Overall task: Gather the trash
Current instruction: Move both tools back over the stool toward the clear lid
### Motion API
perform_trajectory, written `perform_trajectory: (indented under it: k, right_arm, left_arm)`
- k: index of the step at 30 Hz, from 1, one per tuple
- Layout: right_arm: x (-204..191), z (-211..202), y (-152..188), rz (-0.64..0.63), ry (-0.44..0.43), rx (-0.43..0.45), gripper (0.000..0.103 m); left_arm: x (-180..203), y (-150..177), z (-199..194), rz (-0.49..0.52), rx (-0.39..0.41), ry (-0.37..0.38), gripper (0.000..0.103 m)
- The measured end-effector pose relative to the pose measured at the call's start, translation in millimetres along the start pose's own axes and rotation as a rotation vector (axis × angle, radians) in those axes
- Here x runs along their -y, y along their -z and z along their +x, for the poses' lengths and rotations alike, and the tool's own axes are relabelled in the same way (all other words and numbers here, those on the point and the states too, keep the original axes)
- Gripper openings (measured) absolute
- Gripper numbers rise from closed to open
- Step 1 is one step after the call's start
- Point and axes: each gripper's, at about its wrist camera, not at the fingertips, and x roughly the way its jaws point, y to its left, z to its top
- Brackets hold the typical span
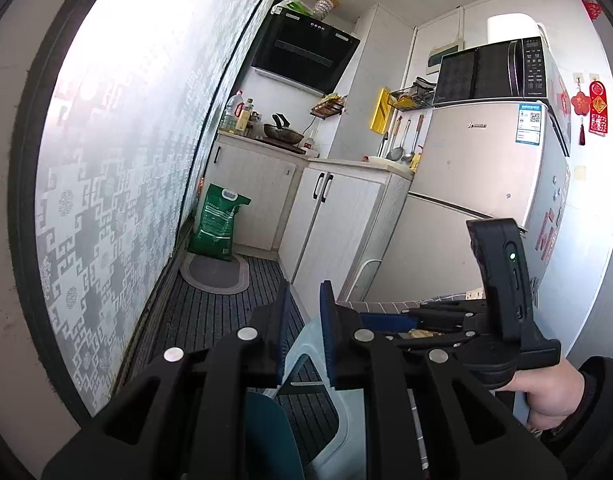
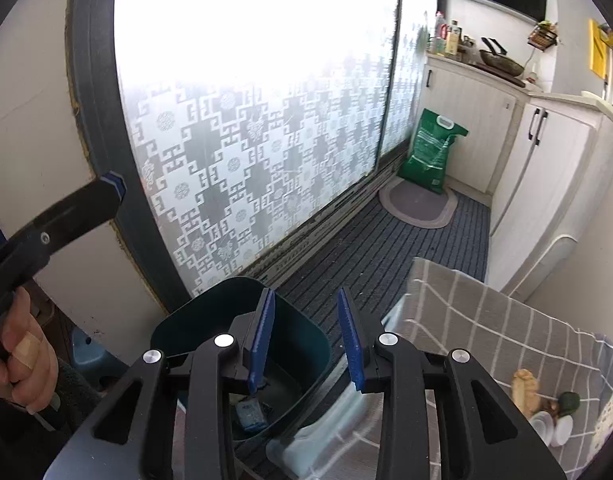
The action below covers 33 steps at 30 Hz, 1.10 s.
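Observation:
In the right wrist view my right gripper (image 2: 306, 320) stands open with nothing between its blue pads, hanging above a dark teal bin (image 2: 242, 320). A blue scrap (image 2: 250, 412) lies on the bin's bottom. To the right, a table with a grey checked cloth (image 2: 466, 312) carries a tan peel-like scrap (image 2: 524, 392), a green lump (image 2: 570, 402) and white lids (image 2: 546, 424). My left gripper (image 1: 306, 316) points level into the kitchen, its pads a narrow gap apart and empty. The bin (image 1: 266, 432) shows low under it.
A pale plastic stool (image 2: 318, 432) stands between bin and table. A frosted patterned sliding door (image 2: 246, 160) runs along the left. Farther in are a green sack (image 2: 430, 152), an oval mat (image 2: 418, 204), white cabinets (image 1: 334, 220) and a fridge (image 1: 486, 168) with a microwave on top.

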Motion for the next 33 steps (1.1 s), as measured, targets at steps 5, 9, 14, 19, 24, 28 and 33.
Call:
perform_trajectory:
  k: [5, 9, 14, 19, 24, 28, 33]
  right_arm:
    - [35.4, -24.3, 5.7, 0.047, 0.05, 0.039, 0.033]
    - [58.4, -40.6, 17.4, 0.078, 0.079, 0.05, 0.033]
    - [85.1, -52.7, 38.5, 0.126, 0.121, 0.05, 0.033]
    - [114.2, -65.4, 62.7, 0.173, 0.174, 0.041, 0.045]
    - [132.1, -74.5, 83.7, 0.203, 0.205, 0.018, 0.047]
    - [141.3, -74.8, 101.6, 0.217, 0.222, -0.015, 0.047]
    - [148.8, -71.3, 116.4, 0.258, 0.188, -0.05, 0.047]
  left_arm:
    - [21.5, 3.5, 14.2, 0.023, -0.022, 0.02, 0.021]
    - [39.8, 8.1, 28.5, 0.041, -0.051, 0.036, 0.024]
    - [61.5, 13.4, 44.6, 0.056, -0.084, 0.063, 0.028]
    - [84.0, 18.7, 60.6, 0.073, -0.113, 0.086, 0.031]
    - [104.5, 25.0, 75.1, 0.104, -0.137, 0.092, 0.033]
    - [113.4, 28.8, 85.9, 0.105, -0.16, 0.092, 0.036]
    - [123.4, 33.2, 101.1, 0.112, -0.2, 0.086, 0.04]
